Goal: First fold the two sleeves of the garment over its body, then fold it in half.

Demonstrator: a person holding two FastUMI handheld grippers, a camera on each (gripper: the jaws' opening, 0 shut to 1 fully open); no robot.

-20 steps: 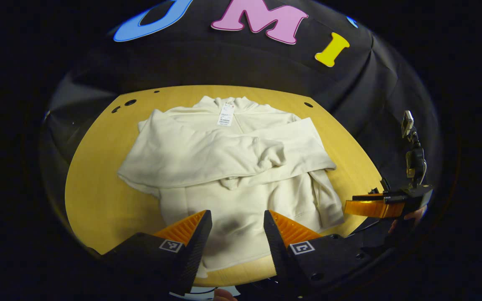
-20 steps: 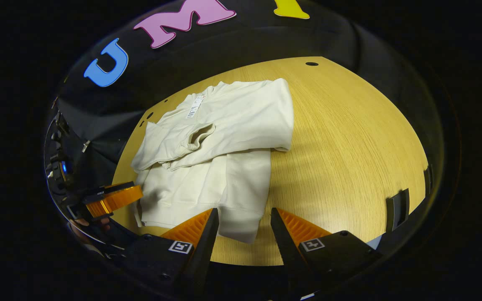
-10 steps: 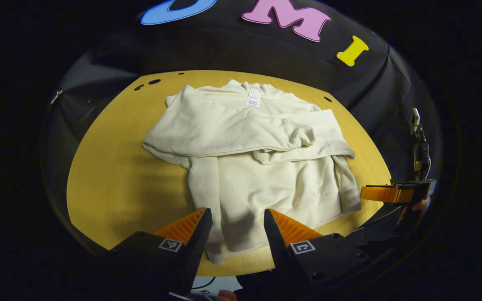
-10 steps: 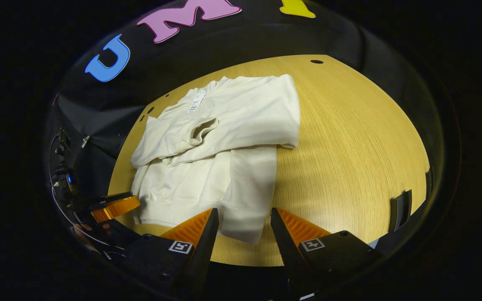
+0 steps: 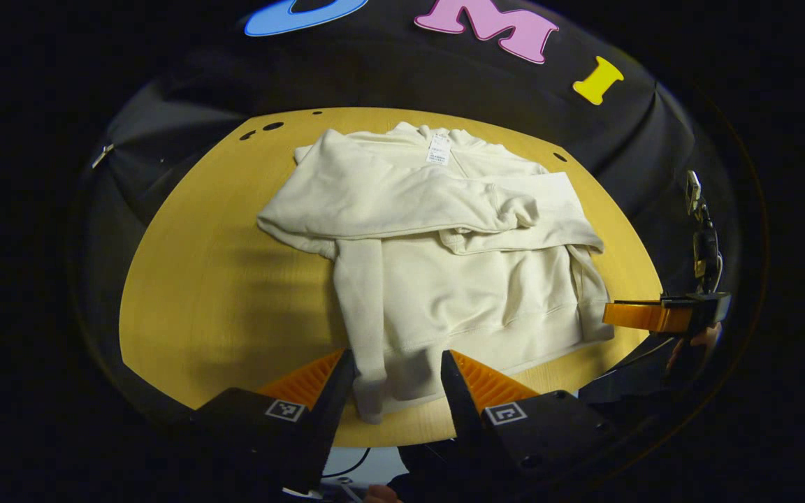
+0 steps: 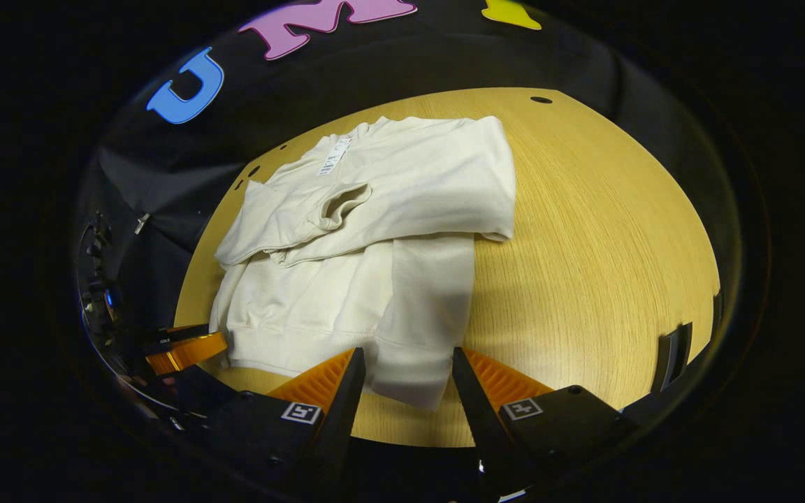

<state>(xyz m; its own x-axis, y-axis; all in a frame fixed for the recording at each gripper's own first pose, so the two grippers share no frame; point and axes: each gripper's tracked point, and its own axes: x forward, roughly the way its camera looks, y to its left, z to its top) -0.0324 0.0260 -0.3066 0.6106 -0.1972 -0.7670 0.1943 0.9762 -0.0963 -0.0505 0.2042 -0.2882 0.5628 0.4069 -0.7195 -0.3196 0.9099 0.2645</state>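
A cream sweatshirt (image 5: 458,279) lies flat on the wooden table (image 5: 221,279), collar and white tag (image 5: 438,149) at the far side. Both sleeves (image 5: 402,202) are folded across its chest. My left gripper (image 5: 395,356) is open, and the hem's near left corner lies between its orange fingers. In the right gripper view the sweatshirt (image 6: 374,230) runs off to the left, and my right gripper (image 6: 407,353) is open with the hem's other corner between its fingers. Each view catches the other gripper side-on at the hem: the right gripper (image 5: 643,316), the left gripper (image 6: 186,347).
Bare tabletop (image 6: 584,244) stretches to the right of the garment, with small holes (image 6: 541,100) near the far edge. A black clamp (image 6: 671,349) sits on the table's right rim. A stand with cables (image 5: 703,244) rises beyond the table.
My left gripper has slid from over the middle of the lower body to the hem's left corner. The right gripper has moved a little closer around the hem's right corner. The garment lies still.
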